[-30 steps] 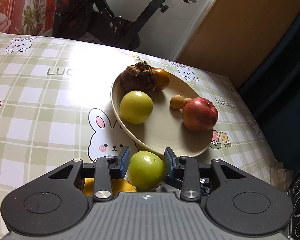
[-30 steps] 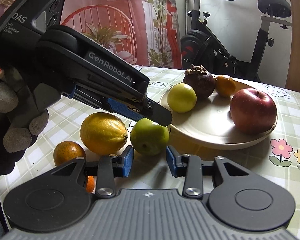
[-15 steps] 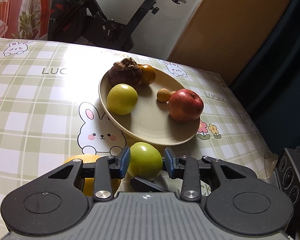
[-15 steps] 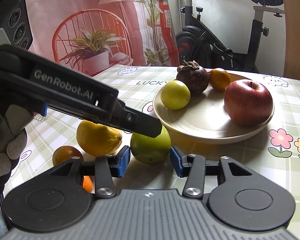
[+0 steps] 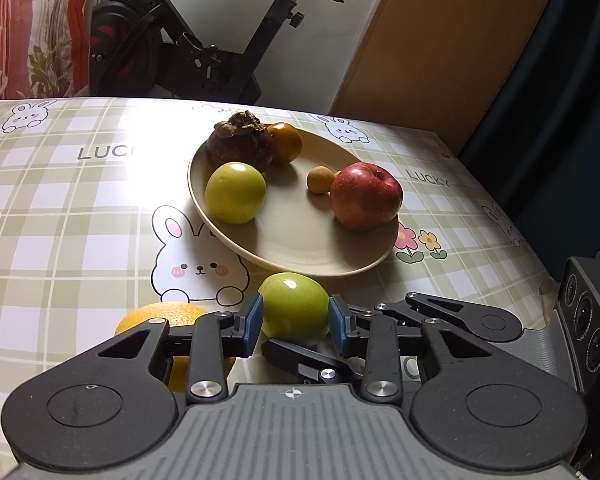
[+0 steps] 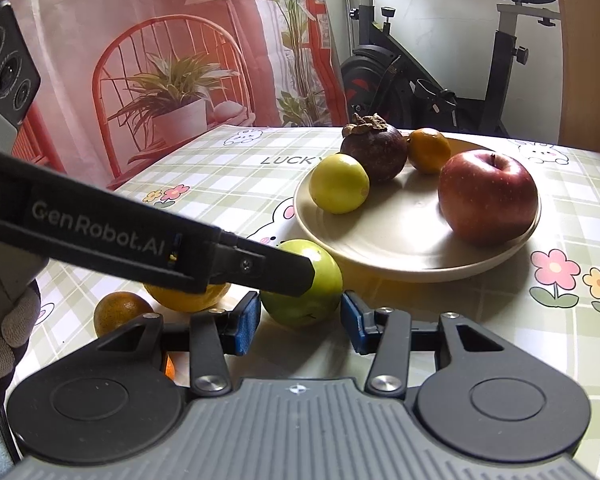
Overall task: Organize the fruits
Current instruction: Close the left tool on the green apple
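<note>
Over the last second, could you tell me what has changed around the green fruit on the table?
The left gripper has drawn back from the plate and closed onto the green fruit. The right gripper has opened wider around it. The plated fruit and the lemon have not moved.

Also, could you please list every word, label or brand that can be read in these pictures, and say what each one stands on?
"GenRobot.AI": white lettering on the side of the left gripper.
"LUCKY": printed on the tablecloth beside the plate, right of the red apple.
"LUC": on the tablecloth left of the plate, the rest lost in glare.
"LUCK": on the tablecloth in the right wrist view, cut off by the yellow-green fruit.
</note>
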Demonstrator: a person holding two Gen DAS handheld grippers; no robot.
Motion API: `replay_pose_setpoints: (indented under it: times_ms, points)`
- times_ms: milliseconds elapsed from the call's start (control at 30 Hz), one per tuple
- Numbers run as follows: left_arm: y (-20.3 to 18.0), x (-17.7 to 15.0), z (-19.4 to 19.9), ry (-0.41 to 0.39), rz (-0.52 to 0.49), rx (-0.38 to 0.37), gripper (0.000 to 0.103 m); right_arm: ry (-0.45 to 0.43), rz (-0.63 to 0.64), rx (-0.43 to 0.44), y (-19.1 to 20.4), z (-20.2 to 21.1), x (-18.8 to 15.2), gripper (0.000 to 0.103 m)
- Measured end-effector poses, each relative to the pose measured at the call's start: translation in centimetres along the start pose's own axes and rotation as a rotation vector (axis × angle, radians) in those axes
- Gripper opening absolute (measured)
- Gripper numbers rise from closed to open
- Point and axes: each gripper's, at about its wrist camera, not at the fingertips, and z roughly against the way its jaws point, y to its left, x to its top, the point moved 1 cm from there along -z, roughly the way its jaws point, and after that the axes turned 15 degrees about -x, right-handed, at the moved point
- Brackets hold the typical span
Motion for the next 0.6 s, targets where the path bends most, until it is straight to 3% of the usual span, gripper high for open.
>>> replay_pose_setpoints:
  times_ms: [600]
  points:
    - [0.6, 0.65, -0.35, -0.022, 0.052, 0.009, 0.039, -0.003, -0.004, 0.001, -0.1, 0.32, -0.11, 0.046]
